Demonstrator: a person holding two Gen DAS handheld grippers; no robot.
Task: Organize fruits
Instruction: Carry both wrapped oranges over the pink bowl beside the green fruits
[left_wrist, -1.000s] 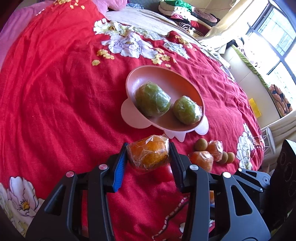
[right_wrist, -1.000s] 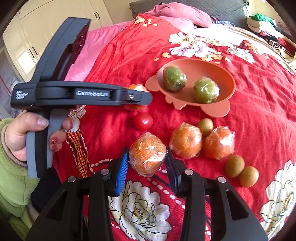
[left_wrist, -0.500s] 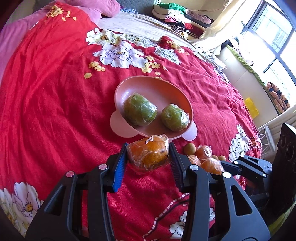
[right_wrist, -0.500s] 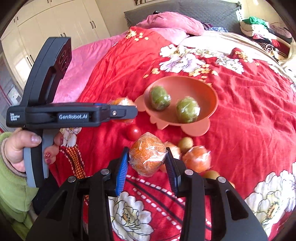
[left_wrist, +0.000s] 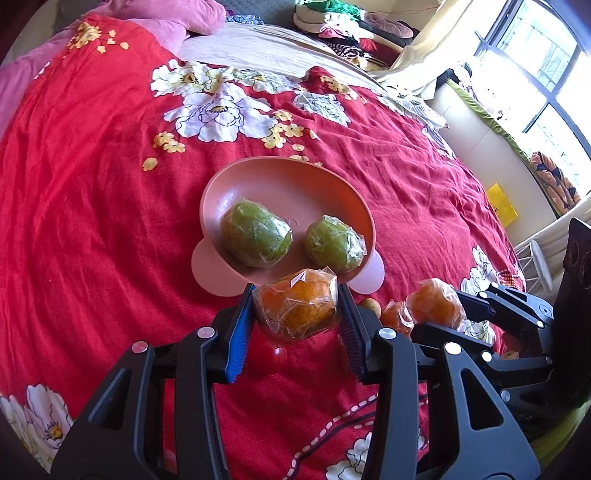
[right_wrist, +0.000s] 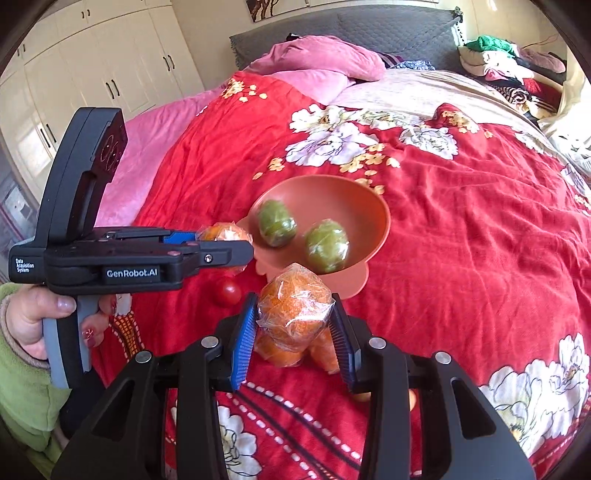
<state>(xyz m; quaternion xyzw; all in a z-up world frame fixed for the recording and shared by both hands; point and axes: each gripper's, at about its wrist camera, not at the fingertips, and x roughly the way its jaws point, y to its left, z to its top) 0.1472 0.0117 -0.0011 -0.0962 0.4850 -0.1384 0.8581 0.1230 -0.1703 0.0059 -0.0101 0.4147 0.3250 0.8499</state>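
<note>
A pink bowl (left_wrist: 258, 177) (right_wrist: 369, 206) sits on the red bedspread with two plastic-wrapped green fruits (left_wrist: 255, 233) (right_wrist: 327, 246) in it. My left gripper (left_wrist: 295, 310) is shut on a wrapped orange (left_wrist: 297, 304), held just short of the bowl's near rim. My right gripper (right_wrist: 293, 317) is shut on another wrapped orange (right_wrist: 295, 308), held above the cover in front of the bowl. In the right wrist view the left gripper (right_wrist: 221, 243) reaches in from the left with its orange (right_wrist: 218, 233). More wrapped oranges (left_wrist: 436, 306) lie right of the bowl.
A small red tomato (right_wrist: 227, 291) lies on the cover left of the bowl. A small brown fruit (left_wrist: 369, 304) lies by the loose oranges. A hand in a green sleeve (right_wrist: 37, 321) grips the left handle. Pink pillows (right_wrist: 314, 59) and piled clothes (left_wrist: 332, 18) lie at the bed's far end.
Both grippers have risen and moved toward the bowl, each still gripping its wrapped orange. The loose fruits now sit lower and partly hidden behind the fingers.
</note>
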